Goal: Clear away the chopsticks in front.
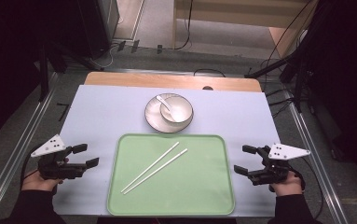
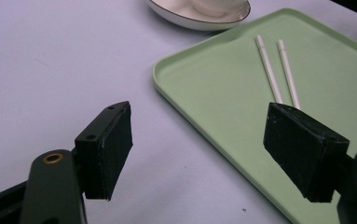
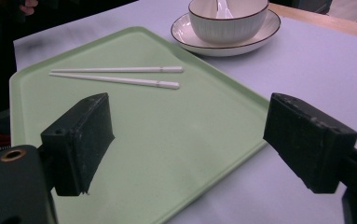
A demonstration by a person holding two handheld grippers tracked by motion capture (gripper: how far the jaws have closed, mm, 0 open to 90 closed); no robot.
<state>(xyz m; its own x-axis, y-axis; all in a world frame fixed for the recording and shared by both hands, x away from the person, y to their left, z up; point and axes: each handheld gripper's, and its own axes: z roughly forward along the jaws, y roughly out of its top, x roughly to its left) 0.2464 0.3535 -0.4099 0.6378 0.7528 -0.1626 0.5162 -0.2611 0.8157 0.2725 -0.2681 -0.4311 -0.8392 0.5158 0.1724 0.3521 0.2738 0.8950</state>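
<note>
- My left gripper and right gripper both stand wide open and empty, one at each side of the flat pale-green plastic tray.
- The 2 slim white chopsticks lie nearly parallel on the tray; pinching 1 could roll the other away.
- The white ribbed bowl, probably holding a spoon, sits on its plate behind; a careless reach could knock it.
</note>
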